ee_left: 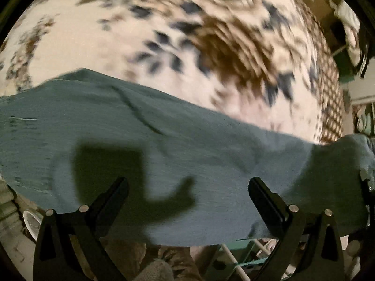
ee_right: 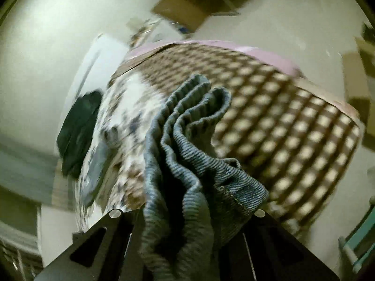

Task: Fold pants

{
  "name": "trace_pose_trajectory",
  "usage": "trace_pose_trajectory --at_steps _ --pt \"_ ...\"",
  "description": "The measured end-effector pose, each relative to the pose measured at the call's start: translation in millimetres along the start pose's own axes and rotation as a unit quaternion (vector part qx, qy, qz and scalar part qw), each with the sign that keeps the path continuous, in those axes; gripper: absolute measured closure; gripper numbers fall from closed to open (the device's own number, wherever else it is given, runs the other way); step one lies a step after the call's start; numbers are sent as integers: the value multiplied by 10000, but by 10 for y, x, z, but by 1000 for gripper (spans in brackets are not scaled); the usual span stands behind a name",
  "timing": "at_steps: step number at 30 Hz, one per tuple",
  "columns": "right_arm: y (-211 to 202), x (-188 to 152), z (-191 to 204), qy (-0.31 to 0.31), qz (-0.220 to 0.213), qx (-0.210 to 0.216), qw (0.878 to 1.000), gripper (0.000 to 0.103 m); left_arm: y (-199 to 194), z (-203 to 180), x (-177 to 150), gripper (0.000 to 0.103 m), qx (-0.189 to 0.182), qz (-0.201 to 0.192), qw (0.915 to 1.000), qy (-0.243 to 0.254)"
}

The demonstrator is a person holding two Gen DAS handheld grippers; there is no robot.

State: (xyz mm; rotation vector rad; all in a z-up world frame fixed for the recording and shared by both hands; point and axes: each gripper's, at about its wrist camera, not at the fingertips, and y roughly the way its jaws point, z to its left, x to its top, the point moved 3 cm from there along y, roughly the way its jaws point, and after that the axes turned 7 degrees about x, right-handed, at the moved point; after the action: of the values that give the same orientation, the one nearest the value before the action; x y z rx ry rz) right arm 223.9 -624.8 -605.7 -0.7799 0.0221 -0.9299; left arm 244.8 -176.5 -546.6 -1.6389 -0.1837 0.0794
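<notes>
The left claw (ee_left: 188, 187) stands wide, holding nothing, its black fingers (ee_left: 110, 199) poised above the teal pants (ee_left: 164, 145), which lie spread flat across the near edge of the bed (ee_left: 93, 35), covered by a floral and checked bedspread (ee_left: 234, 46); the claw's shadow (ee_left: 112, 173) falls on the cloth. In the right wrist view the right claw (ee_right: 187, 213) is clamped on a bunched, ribbed part of the pants (ee_right: 187, 140), the folds rising between its jaws over the checked corner of the bed (ee_right: 293, 117), with a dark garment (ee_right: 79, 131) by the bed's far left edge
</notes>
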Motion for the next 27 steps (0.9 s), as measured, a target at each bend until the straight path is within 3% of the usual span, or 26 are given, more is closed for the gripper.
trace_pose_trajectory --at_steps 4,10,13,16,18,19,20,22,24,27 --pt "290 -507 626 -652 468 153 9967 95 -270 589 -90 0 -55 -142 9991 -398" --pt "1022 -1687 1194 -1387 1497 187 9788 95 -325 1556 -320 0 235 -200 9939 -1059" --pt "1326 -2340 1346 -1927 2025 56 9601 95 -252 1982 -416 0 291 -112 9900 -1374" --pt "1678 -2894 1411 -2446 2583 -310 9341 94 -215 2281 -492 0 313 -134 9859 -1640" --pt "1890 -3202 1447 -2841 2880 -678 9120 82 -217 2440 -529 0 282 -168 9836 -1771" --pt "1976 -3341 1508 -3107 2990 -848 8983 63 -224 2464 -529 0 278 -187 9828 -1817" --pt "2027 -3459 1599 -3321 3112 -815 8867 52 -238 2513 -538 0 263 -215 9820 -1860" --pt "2042 -3620 1806 -3427 3385 -427 8753 21 -266 2557 -532 0 283 -283 9803 -1933" --pt "1974 -3697 2002 -3250 3649 -9 8725 19 -311 2598 -525 0 284 -357 9799 -1941" --pt "1850 -3499 2047 -2752 3624 206 8902 17 -352 2570 -476 0 133 -438 9797 -1952"
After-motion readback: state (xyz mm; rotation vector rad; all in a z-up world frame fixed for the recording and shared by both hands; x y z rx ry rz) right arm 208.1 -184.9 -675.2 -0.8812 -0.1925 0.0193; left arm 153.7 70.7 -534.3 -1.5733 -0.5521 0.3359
